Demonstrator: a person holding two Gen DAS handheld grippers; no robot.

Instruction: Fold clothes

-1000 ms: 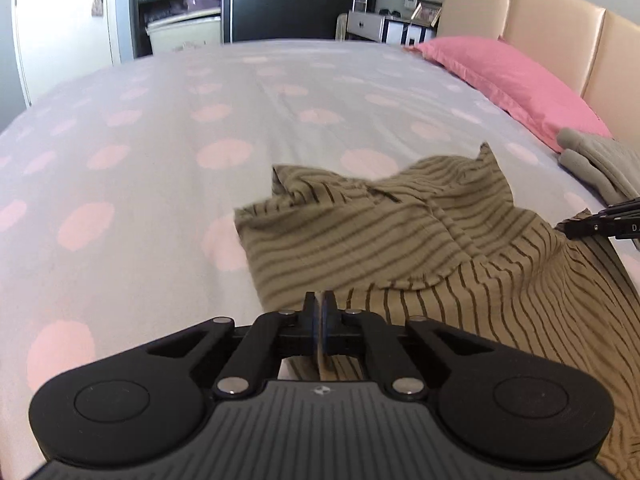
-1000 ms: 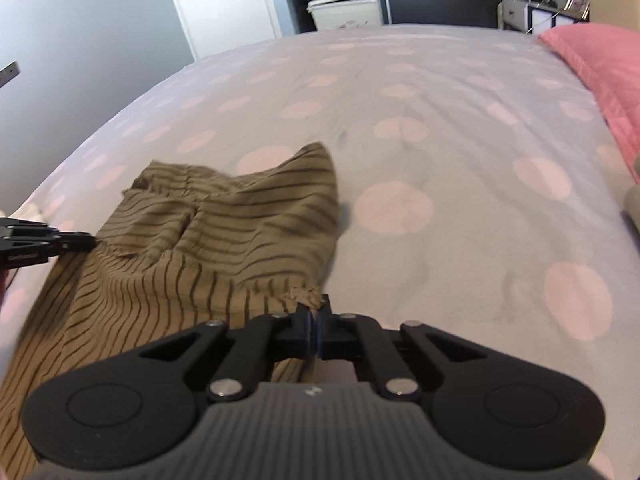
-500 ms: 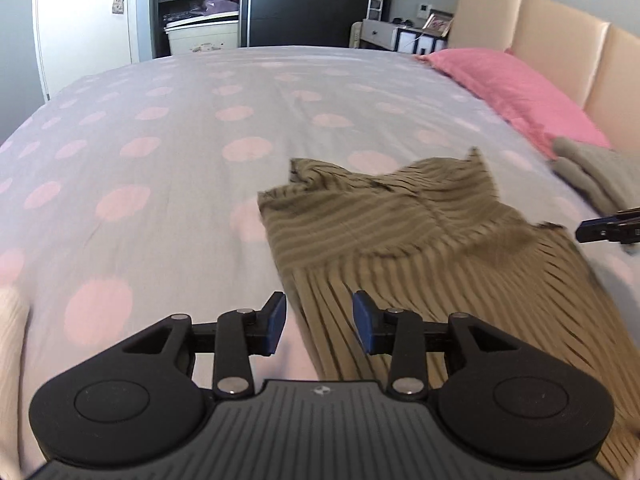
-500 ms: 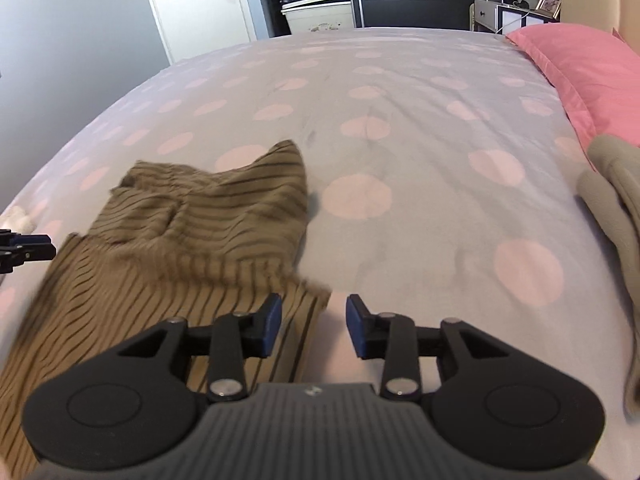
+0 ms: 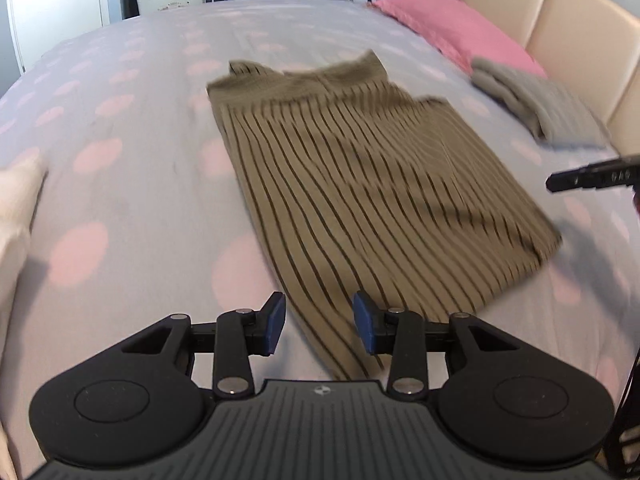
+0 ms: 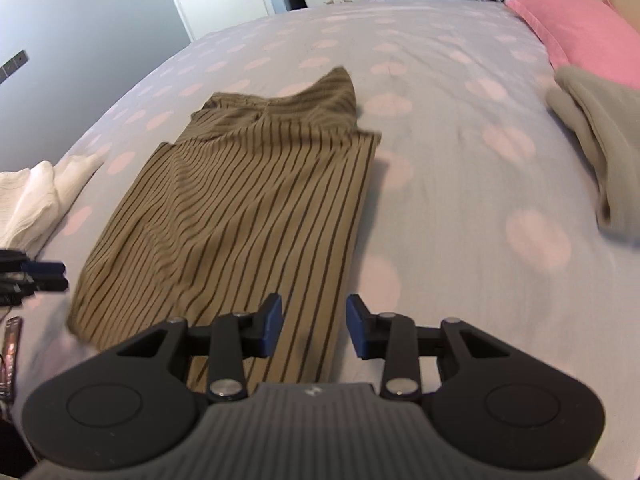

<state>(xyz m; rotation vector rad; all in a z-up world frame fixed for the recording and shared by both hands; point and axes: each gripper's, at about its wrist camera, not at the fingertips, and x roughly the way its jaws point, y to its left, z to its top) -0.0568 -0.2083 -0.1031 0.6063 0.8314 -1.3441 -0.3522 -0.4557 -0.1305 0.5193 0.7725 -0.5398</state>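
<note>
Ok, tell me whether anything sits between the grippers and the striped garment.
Nothing visible does. The striped garment lies flat on the bedspread directly ahead of the left gripper and right gripper. The grey clothes and white garment lie off to its sides.

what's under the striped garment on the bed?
The striped garment lies flat on the polka-dot bedspread, which shows all round it. Its far end is folded over onto itself. Whether anything else lies beneath cannot be seen; the cloth covers it.
</note>
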